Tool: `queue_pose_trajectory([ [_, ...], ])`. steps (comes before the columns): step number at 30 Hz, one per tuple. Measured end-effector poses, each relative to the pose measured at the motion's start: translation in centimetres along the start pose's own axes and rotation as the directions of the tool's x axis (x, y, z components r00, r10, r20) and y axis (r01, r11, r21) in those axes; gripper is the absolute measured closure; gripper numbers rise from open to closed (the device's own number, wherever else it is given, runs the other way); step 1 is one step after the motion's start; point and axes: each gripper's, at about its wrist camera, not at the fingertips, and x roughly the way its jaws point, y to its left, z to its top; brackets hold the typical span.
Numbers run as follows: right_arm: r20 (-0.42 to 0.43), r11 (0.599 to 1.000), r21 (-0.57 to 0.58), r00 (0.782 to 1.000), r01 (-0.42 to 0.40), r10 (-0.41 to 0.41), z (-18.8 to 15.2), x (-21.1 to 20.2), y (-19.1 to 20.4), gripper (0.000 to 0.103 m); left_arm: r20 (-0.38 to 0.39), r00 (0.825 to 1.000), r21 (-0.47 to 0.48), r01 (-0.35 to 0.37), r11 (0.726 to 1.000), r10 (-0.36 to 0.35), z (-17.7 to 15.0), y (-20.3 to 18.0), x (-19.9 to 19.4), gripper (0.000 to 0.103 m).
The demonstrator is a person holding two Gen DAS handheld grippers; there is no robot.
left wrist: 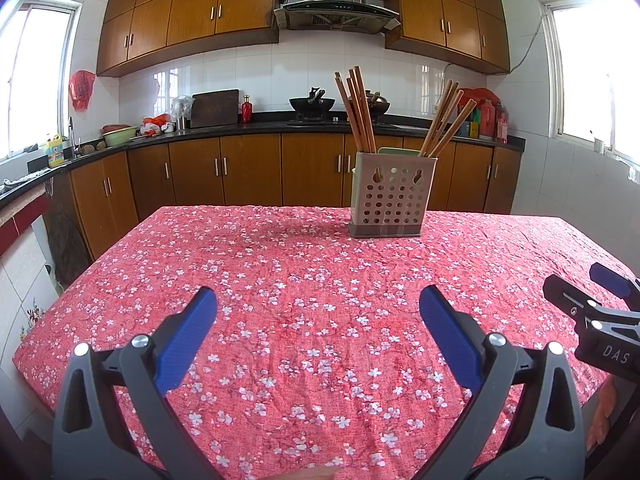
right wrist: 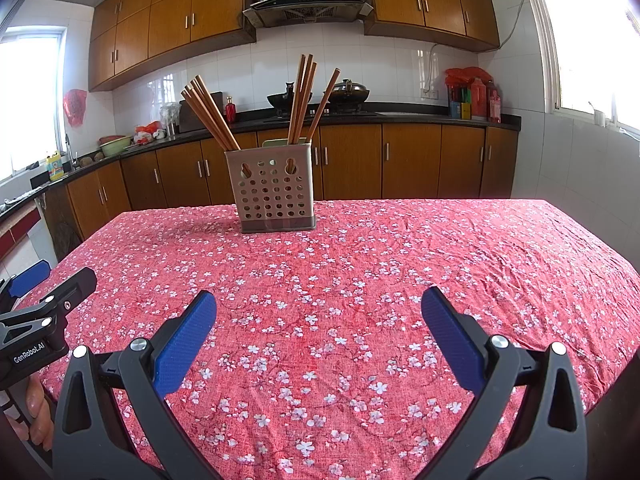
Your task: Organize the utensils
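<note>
Wooden chopsticks (left wrist: pixel 360 110), long and reddish-brown, stand in two bunches inside the pale perforated plastic utensil holder (left wrist: pixel 390 196), which sits upright on its darker base toward the far edge of the table (left wrist: pixel 280 280). One bunch leans to one end of the holder, the other (left wrist: pixel 444 120) fans out toward the opposite end. A pale green insert shows just above the rim between them. The table is covered with a red cloth printed with small white blossoms, and no loose utensil is visible anywhere on it in either view.

The left gripper (left wrist: pixel 318 312) hovers low over the near part of the table, its blue-padded jaws wide apart and holding nothing. The right gripper (right wrist: pixel 318 312) hangs beside it at a similar height, jaws likewise spread and empty. Both point toward the holder and are well apart from it. Part of a hand (right wrist: pixel 38 416) grips the left tool's handle at the edge of the right wrist view.

Judgement: with nothing loose on the cloth, the sorting appears either complete or paused between picks. If a further move is due, it calls for reaching forward to the holder and closing on a single stick near its upper end, taking care not to tip the light holder.
</note>
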Motion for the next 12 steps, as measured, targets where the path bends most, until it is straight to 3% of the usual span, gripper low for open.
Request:
queue_pose_trajectory([
  [12, -0.001, 1.000, 0.001, 1.000, 0.000, 0.000, -0.02, 0.02, 0.00, 0.002, -0.003, 1.000, -0.006, -0.007, 1.000, 0.007, 0.02, -0.35, 0.12, 0.004],
])
